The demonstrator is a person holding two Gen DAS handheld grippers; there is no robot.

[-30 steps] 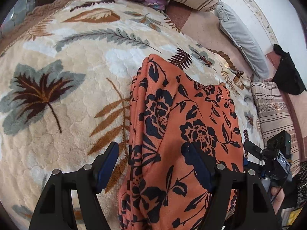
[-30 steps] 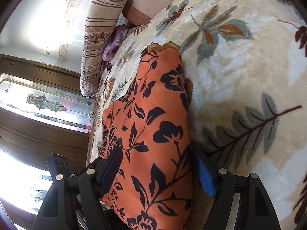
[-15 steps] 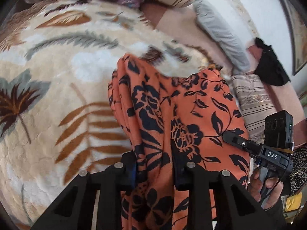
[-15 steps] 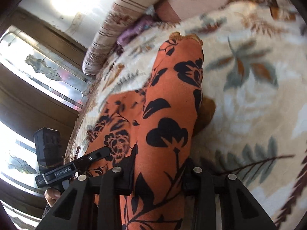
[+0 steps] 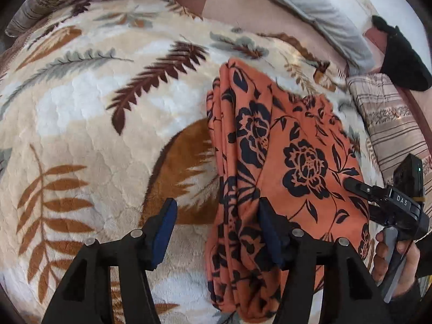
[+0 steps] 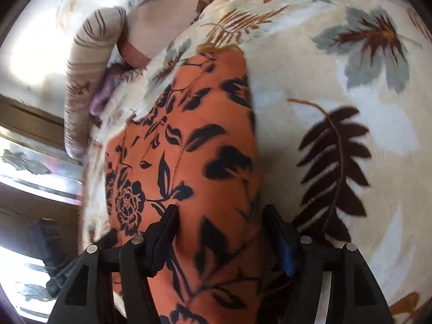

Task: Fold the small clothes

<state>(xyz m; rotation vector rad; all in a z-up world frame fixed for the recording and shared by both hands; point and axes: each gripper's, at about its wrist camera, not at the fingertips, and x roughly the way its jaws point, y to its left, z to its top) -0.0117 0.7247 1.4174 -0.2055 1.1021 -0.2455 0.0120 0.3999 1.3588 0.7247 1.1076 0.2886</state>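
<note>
Lying folded lengthwise on the leaf-patterned blanket [image 5: 89,124] is the orange floral garment [image 5: 283,145], a long narrow bundle with stacked edges along its left side in the left wrist view; the left gripper [image 5: 216,224] has just been opening, and its jaws now stand apart, one finger [image 5: 164,226] out over bare blanket, the other resting at the cloth's bunched edge, so nothing is pinched; over on the far side of the cloth the right gripper [image 5: 383,199] shows in a hand [image 5: 397,264], its tip on the fabric; from the right wrist view the right gripper [image 6: 220,232] has just been opening too, jaws spread with the garment [image 6: 194,140] lying between them, pads off the cloth as far as the blur allows; striped pillows [image 5: 391,118] sit beyond the blanket, and a grey pillow [image 5: 318,13] lies near the wall.
</note>
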